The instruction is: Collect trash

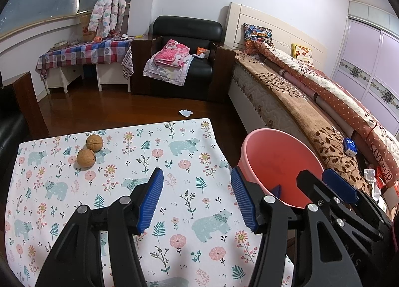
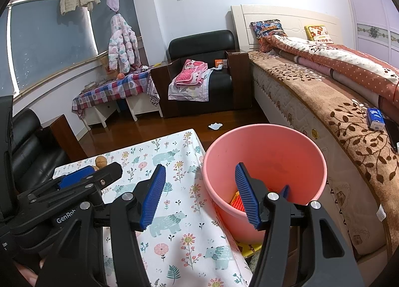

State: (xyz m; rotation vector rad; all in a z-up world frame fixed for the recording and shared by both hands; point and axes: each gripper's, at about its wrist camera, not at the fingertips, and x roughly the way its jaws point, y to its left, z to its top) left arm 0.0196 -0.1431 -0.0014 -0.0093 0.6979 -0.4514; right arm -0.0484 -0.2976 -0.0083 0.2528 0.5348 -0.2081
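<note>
Two brown walnuts (image 1: 90, 150) lie on the floral tablecloth (image 1: 174, 162) at its far left; one shows in the right wrist view (image 2: 101, 161). A pink bucket (image 1: 279, 162) stands right of the table, between it and the bed; in the right wrist view (image 2: 269, 147) an orange and yellow item (image 2: 238, 202) lies at its bottom. My left gripper (image 1: 197, 199) is open and empty over the table's middle. My right gripper (image 2: 200, 194) is open and empty over the table's right edge and the bucket's rim. Each gripper shows at the side of the other's view.
A bed (image 1: 311, 102) with blankets runs along the right, with a blue tissue pack (image 1: 350, 146) on it. A black armchair (image 1: 184, 62) holds pink cloth. A white scrap (image 1: 185, 112) lies on the wooden floor. A checked side table (image 1: 84, 53) stands at the far left.
</note>
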